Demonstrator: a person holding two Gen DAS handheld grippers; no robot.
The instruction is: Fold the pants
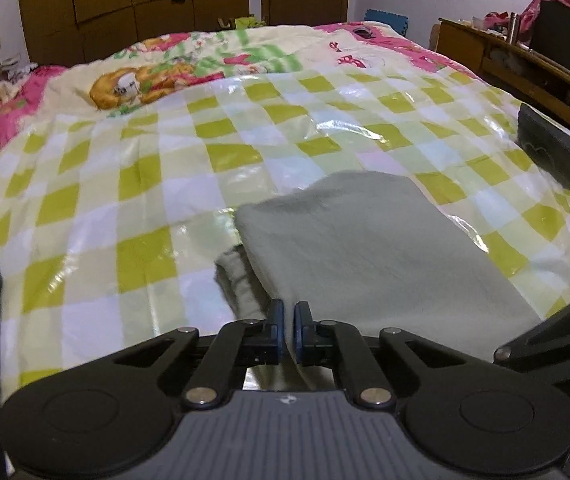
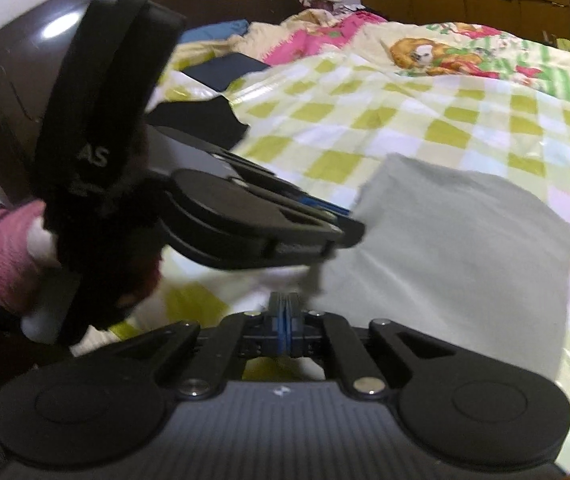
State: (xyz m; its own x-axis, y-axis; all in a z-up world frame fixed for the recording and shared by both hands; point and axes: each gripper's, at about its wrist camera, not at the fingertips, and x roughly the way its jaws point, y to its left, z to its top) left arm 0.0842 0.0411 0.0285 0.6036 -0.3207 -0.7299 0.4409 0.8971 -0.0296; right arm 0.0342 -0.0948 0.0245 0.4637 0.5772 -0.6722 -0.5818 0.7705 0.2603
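The pale grey-green soft cloth pants [image 1: 369, 240] lie folded into a thick rectangle on the bed, on a shiny plastic sheet of yellow-green and white checks [image 1: 125, 184]. A rumpled lower layer sticks out at the near left edge of the fold.

The left gripper [image 1: 289, 312] has its blue-padded jaws closed on the near edge of the pants, with cloth running between the pads. In the right wrist view the same gripper [image 2: 345, 226] reaches in from the left to the pants' near left corner, held by a hand in a dark fuzzy glove [image 2: 125, 240] with a pink knitted cuff [image 2: 1, 256].

The right gripper [image 2: 284, 304] sits just beside that corner with its jaws pressed together; blur hides whether any cloth is caught between them.

Further out, a dark grey block [image 1: 553, 152] lies on the checked sheet to the right. Beyond the sheet is a cartoon-printed quilt in cream and pink [image 1: 213, 60], then brown wooden wardrobe doors [image 1: 125, 0].
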